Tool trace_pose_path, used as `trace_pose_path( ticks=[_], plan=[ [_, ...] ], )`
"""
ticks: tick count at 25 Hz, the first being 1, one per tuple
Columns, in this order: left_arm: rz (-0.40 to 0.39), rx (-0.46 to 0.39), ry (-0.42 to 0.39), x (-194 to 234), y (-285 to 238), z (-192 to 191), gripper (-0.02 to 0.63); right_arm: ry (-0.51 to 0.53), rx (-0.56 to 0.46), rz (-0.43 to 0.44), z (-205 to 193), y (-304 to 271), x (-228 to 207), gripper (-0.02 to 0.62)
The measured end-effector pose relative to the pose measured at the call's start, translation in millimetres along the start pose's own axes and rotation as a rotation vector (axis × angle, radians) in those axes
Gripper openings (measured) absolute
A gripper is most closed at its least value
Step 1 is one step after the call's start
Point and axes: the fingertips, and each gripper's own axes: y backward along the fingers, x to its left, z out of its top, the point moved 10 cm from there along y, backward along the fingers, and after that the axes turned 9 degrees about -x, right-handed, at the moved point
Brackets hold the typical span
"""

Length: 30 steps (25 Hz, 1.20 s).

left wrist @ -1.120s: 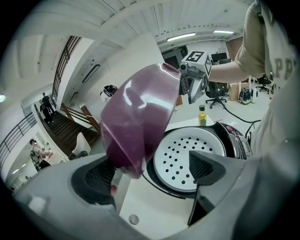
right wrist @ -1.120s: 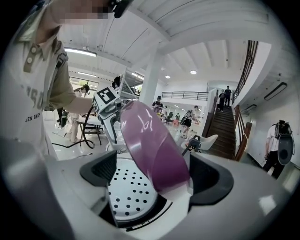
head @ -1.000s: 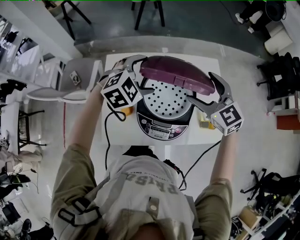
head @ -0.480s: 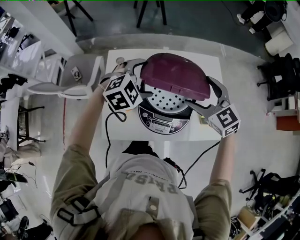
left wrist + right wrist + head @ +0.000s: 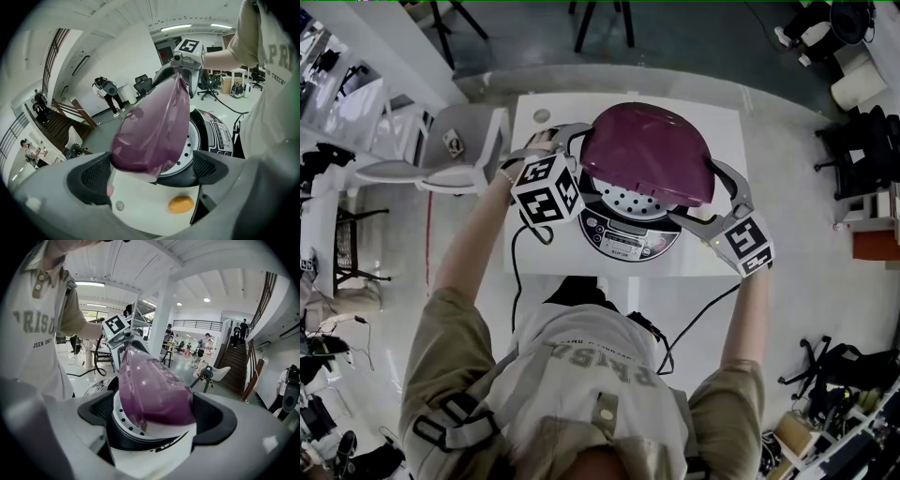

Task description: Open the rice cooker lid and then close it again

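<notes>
Left claw (image 5: 581,155) and right claw (image 5: 698,192) both wide, jaws just been opening. Tilted purple lid (image 5: 647,150) sits between each pair, unclamped, above cooker (image 5: 623,236).

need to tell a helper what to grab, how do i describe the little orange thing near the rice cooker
Find the white table with the rice cooker and its purple lid in the middle. On the person's left, beside the cooker's base, lies a small rounded orange lump, bright against the white top, dark base and purple lid around it.
</notes>
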Motion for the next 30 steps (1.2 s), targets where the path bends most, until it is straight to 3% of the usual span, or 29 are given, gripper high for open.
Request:
trace_pose_path(
  ticks=[7,17,24,30],
  plan=[
    [-0.039,0.049,-0.032,-10,-2,-4,0.575,0.023,0.07,0.071,-4,-2,10,0.531],
    [-0.169,0.154,-0.085,-22,-4,-10,0.6,0.054,0.204,0.199,-11,-5,24,0.569],
    [-0.238,0.221,-0.144,-28,-6,-14,0.6,0.054,0.329,0.244,-16,-4,29,0.58],
    [-0.288,0.299,-0.211,-35,-9,-19,0.6,0.072,0.369,0.29,-24,-8,36,0.581]
  ],
)
